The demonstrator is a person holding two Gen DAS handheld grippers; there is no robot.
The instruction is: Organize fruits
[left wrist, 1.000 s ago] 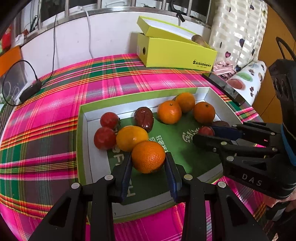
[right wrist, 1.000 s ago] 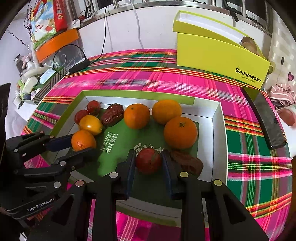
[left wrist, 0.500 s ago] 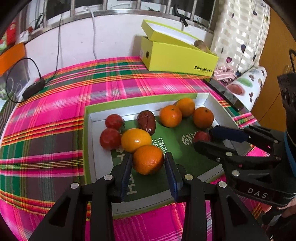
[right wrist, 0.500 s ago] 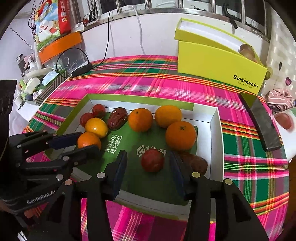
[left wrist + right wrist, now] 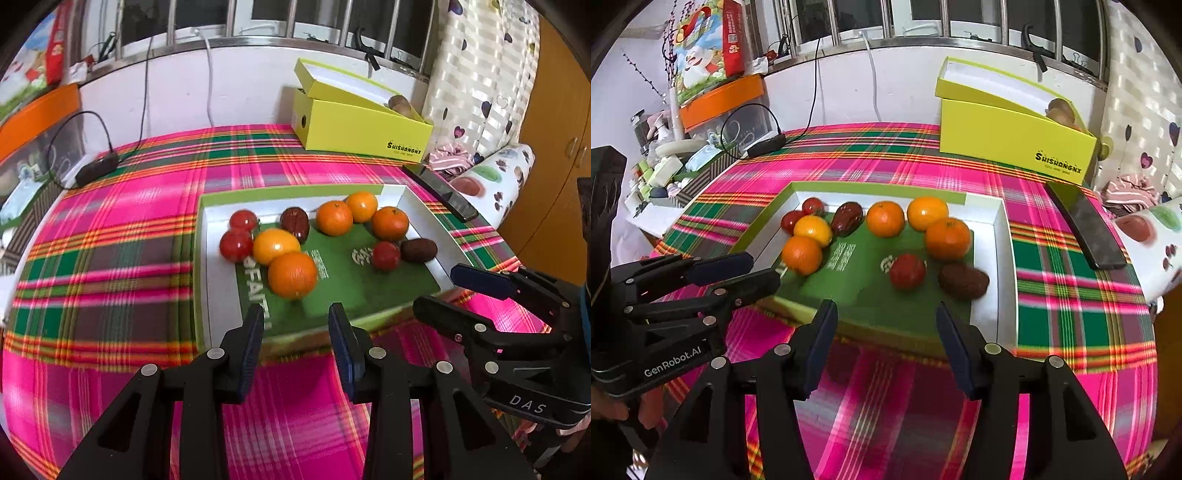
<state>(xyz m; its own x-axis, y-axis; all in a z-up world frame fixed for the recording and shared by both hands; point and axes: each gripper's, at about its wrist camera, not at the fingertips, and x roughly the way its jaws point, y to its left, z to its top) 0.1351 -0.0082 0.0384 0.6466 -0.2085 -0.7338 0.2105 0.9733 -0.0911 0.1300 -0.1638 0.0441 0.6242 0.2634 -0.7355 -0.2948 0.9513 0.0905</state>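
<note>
Fingers first: my left gripper [image 5: 297, 325] stands with its jaws apart and nothing between them, hovering just short of the near rim of the green-lined tray [image 5: 373, 308]. My right gripper [image 5: 886, 325] is spread wider, likewise holding nothing, also at the tray's near edge.

Inside the tray, nearest my left fingers, sits a large orange [image 5: 292, 275], touching a yellow-orange fruit [image 5: 276, 246] behind it. Two red fruits [image 5: 236, 245] lie against the tray's left wall, with a dark date [image 5: 294, 222] just beyond the yellow one. Three oranges [image 5: 334, 218] cluster at the tray's far right corner. Toward the tray's right wall rest a red fruit [image 5: 907, 270] and a brown date [image 5: 963, 280], side by side and apart from the cluster.

Under the tray spreads a pink plaid cloth [image 5: 110, 236]. Beyond the tray's far side stands a yellow box [image 5: 1012, 147], and to its right lies a dark flat bar [image 5: 1084, 225].
</note>
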